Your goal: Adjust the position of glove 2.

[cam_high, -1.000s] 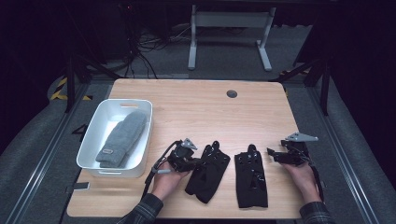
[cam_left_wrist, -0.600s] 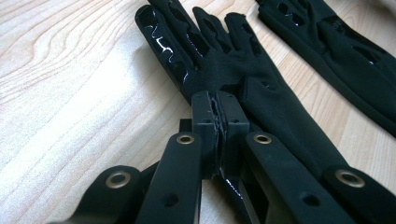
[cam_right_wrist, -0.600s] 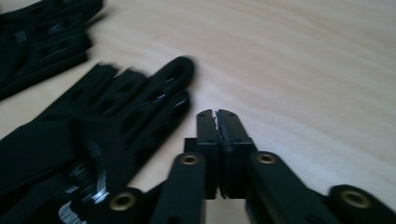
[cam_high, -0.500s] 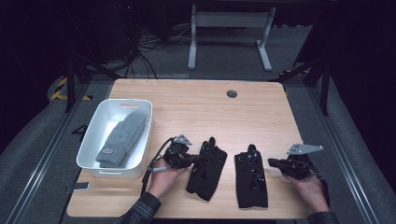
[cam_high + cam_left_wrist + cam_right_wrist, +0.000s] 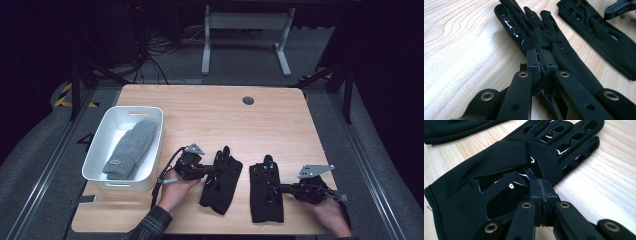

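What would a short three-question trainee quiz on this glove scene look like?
1. True or false: the left gripper has its jaws closed on the left black glove.
2. What lies in the white bin? A) a grey mitten B) a black glove C) a cable
3. Fill in: the right gripper is at the ____ black glove.

Key: 1 true; 2 A, the grey mitten; 3 right. In the right gripper view its jaws meet at that glove's edge, but whether cloth is pinched cannot be told.

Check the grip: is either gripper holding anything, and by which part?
Both jaw pairs are closed. Left gripper pinches the left black glove at its palm edge. Right gripper sits at the right black glove's palm edge; grip unclear.
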Demonstrator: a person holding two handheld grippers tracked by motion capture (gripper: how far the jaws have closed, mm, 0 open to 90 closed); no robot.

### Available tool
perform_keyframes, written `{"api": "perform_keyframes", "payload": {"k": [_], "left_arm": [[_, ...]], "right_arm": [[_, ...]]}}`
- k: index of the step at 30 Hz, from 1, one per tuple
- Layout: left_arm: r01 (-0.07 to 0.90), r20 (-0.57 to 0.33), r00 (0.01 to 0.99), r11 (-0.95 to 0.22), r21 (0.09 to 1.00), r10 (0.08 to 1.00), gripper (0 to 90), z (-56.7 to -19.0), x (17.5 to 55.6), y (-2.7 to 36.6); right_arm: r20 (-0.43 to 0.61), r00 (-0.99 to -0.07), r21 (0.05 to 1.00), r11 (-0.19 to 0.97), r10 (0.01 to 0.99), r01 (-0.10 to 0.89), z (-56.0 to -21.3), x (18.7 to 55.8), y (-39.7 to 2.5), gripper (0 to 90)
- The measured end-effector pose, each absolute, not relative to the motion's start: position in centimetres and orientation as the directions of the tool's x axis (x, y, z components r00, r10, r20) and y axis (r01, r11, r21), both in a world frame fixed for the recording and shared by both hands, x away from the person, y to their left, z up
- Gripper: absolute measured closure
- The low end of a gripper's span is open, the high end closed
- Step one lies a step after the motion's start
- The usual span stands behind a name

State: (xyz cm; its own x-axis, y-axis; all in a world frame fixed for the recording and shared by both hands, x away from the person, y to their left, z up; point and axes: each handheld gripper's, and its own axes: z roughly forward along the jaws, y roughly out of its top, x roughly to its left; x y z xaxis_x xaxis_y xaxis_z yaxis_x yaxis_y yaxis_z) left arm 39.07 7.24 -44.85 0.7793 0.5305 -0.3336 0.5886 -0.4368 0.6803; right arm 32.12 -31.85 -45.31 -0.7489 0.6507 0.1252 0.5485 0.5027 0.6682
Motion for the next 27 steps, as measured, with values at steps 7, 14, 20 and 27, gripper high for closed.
{"api": "perform_keyframes", "payload": {"k": [7,14,20,27], "left_arm": [[0.591,-0.347,0.781,-0.432,0.682,0.52,88.0,-44.8,39.0,7.0],[0.582,-0.354,0.789,-0.426,0.693,0.502,88.0,-44.4,38.8,6.7],[0.566,-0.356,0.803,-0.421,0.709,0.478,87.9,-43.6,38.8,6.6],[0.543,-0.373,0.821,-0.392,0.742,0.431,87.9,-42.1,38.7,6.3]], "right_arm": [[0.125,-0.773,0.668,0.523,0.622,0.529,-45.3,32.4,-30.5,90.0],[0.123,-0.796,0.666,0.545,0.593,0.509,-45.3,32.6,-29.1,90.0],[0.119,-0.803,0.667,0.553,0.583,0.5,-45.3,32.9,-28.2,90.0],[0.113,-0.82,0.668,0.568,0.561,0.481,-45.4,33.4,-26.6,90.0]]}}
